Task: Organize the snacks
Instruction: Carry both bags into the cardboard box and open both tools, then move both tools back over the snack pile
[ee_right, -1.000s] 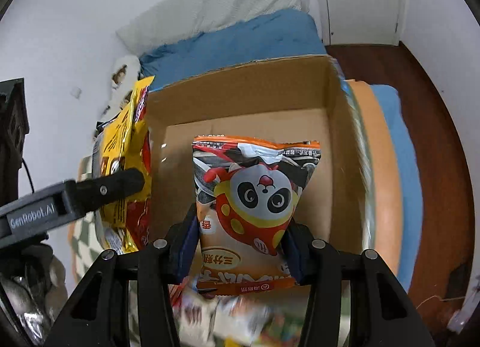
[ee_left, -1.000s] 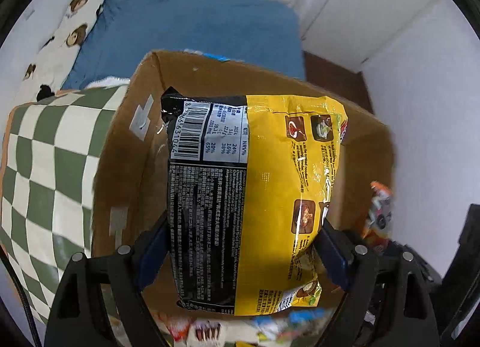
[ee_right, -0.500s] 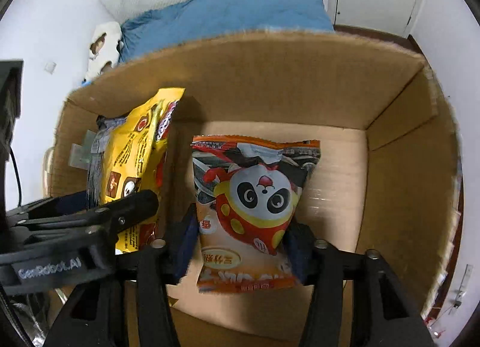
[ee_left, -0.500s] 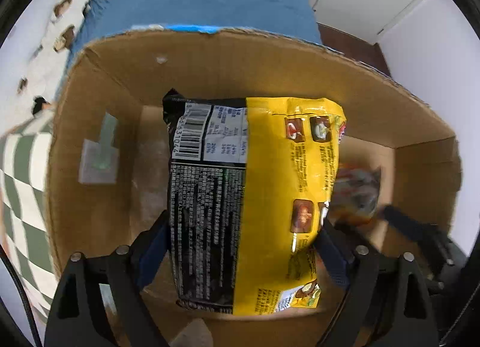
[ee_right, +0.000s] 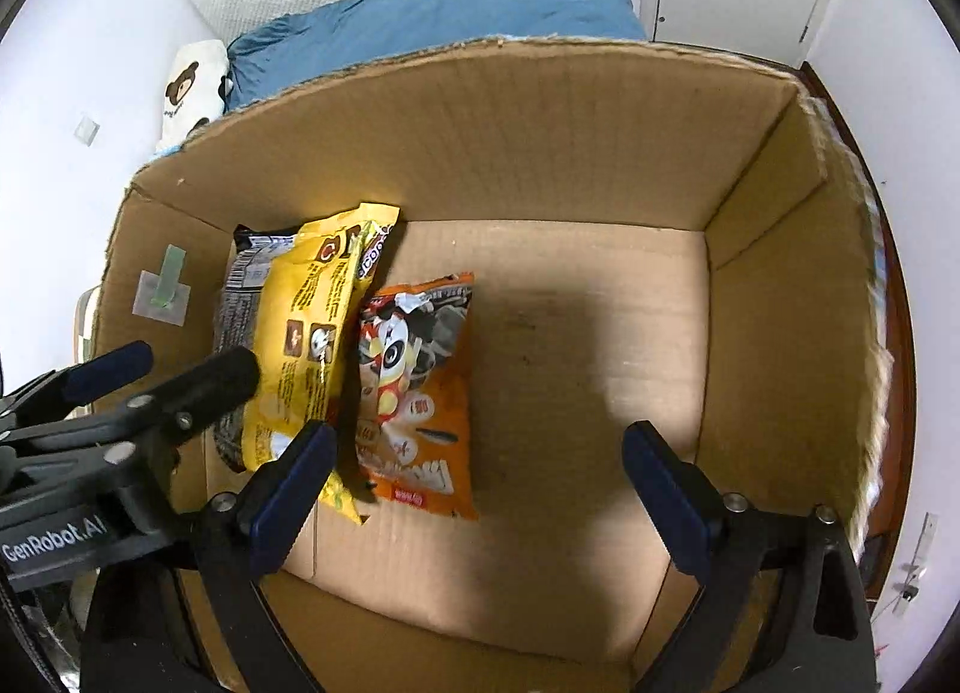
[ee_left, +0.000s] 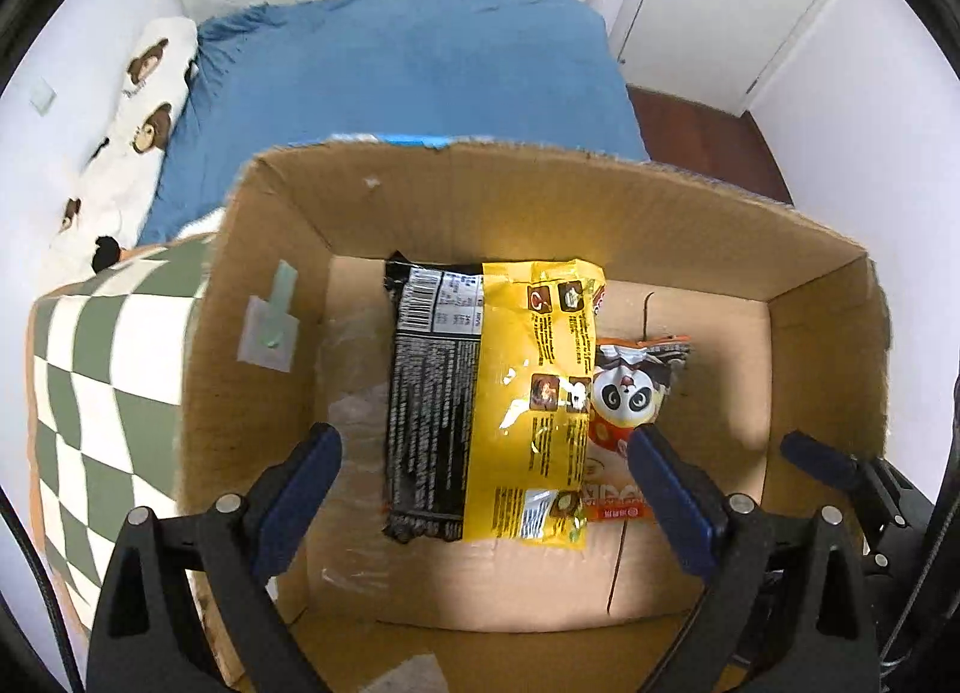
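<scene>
1. Both packets are out of my grip now: a moment back the yellow packet (ee_left: 528, 411) sat clamped in my left gripper (ee_left: 483, 492) and the panda packet (ee_right: 420, 387) in my right gripper (ee_right: 474, 489); now each lies on the floor of the cardboard box (ee_right: 540, 141).
2. Left fingers (ee_left: 300, 477) stand wide apart and are opening a touch more. The yellow packet lies just ahead of them and between their lines, but neither pad presses it.
3. Right fingers (ee_right: 660, 483) are spreading too, with nothing between them except bare box floor. The panda packet rests ahead of my left-hand pad, off to that side.
4. Placement makes sense to me: the yellow packet lies flat towards the box's left wall, and the panda packet tucks against its right edge, partly under it as seen from the left wrist. Side by side and flat, they leave the whole right half of the floor free for more snacks.
5. From the right wrist view I catch my left gripper low at the left, its tips over the yellow packet's near end, so the two hands are crowded close together.
6. Behind the far wall of the box I see blue bedding (ee_left: 408, 75); a checked cloth (ee_left: 102, 369) lies outside the left wall.
7. My read: this drop is done, and both hands should lift clear without snagging a packet edge.
</scene>
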`<action>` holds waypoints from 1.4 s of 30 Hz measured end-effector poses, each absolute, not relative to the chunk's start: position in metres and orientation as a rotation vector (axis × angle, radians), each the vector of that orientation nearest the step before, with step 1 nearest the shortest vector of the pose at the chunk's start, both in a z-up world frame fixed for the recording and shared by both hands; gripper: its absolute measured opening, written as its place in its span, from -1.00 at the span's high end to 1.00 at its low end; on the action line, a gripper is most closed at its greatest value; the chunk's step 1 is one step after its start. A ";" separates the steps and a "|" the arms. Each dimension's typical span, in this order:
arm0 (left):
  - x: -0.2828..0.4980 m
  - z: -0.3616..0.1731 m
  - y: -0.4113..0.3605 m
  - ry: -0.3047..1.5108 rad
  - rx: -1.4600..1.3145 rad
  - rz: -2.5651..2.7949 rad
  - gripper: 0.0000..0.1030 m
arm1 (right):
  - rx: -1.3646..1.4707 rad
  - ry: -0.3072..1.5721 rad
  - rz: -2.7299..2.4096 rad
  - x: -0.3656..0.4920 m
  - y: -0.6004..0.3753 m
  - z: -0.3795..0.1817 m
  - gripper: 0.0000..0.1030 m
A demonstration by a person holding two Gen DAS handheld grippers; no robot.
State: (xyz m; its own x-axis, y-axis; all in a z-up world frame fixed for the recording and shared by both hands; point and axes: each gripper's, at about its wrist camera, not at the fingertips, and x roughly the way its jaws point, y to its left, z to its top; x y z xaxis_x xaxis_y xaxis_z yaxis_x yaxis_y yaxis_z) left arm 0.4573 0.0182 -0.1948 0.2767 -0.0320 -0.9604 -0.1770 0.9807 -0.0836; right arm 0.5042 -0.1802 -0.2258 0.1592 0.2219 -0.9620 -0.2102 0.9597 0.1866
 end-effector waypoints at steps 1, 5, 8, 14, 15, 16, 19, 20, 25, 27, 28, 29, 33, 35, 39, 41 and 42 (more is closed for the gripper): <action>0.453 -0.190 0.020 1.274 -0.187 0.101 -0.90 | 0.013 1.370 0.303 0.506 -0.176 -0.223 -0.91; 0.432 -0.174 0.024 1.209 -0.173 0.119 -0.90 | 0.000 1.322 0.273 0.488 -0.181 -0.204 -0.91; 0.419 -0.166 0.022 1.174 -0.163 0.125 -0.90 | -0.004 1.284 0.254 0.475 -0.186 -0.187 -0.91; 0.385 -0.144 0.013 1.106 -0.150 0.135 -0.90 | -0.009 1.211 0.237 0.444 -0.196 -0.158 -0.91; 0.377 -0.139 0.013 1.090 -0.148 0.138 -0.90 | -0.011 1.195 0.236 0.437 -0.198 -0.152 -0.91; 0.372 -0.136 0.012 1.080 -0.146 0.143 -0.90 | -0.011 1.182 0.235 0.431 -0.198 -0.148 -0.91; 0.355 -0.122 0.008 1.041 -0.133 0.150 -0.90 | -0.016 1.140 0.234 0.414 -0.202 -0.134 -0.91; 0.350 -0.118 0.007 1.029 -0.127 0.149 -0.90 | -0.018 1.129 0.236 0.409 -0.204 -0.129 -0.91; 0.323 -0.096 0.003 0.965 -0.100 0.153 -0.90 | -0.028 1.064 0.235 0.380 -0.207 -0.104 -0.91; 0.314 -0.089 0.002 0.954 -0.104 0.144 -0.90 | -0.005 1.054 0.240 0.368 -0.211 -0.094 -0.91; 0.308 -0.085 0.003 0.947 -0.105 0.141 -0.90 | 0.006 1.053 0.243 0.362 -0.212 -0.091 -0.91; 0.304 -0.083 0.004 0.943 -0.109 0.135 -0.90 | 0.016 1.052 0.244 0.357 -0.213 -0.089 -0.91; 0.278 -0.082 0.010 0.946 -0.122 0.107 -0.90 | 0.050 1.070 0.244 0.329 -0.218 -0.086 -0.91; 0.266 -0.087 0.014 0.962 -0.124 0.097 -0.90 | 0.068 1.096 0.232 0.313 -0.220 -0.092 -0.91; 0.238 -0.107 0.025 1.007 -0.101 0.093 -0.90 | 0.115 1.177 0.205 0.282 -0.222 -0.117 -0.91; 0.225 -0.118 0.031 1.035 -0.082 0.097 -0.90 | 0.141 1.224 0.197 0.267 -0.221 -0.133 -0.91; 0.216 -0.127 0.036 1.058 -0.069 0.092 -0.90 | 0.154 1.250 0.190 0.258 -0.221 -0.143 -0.91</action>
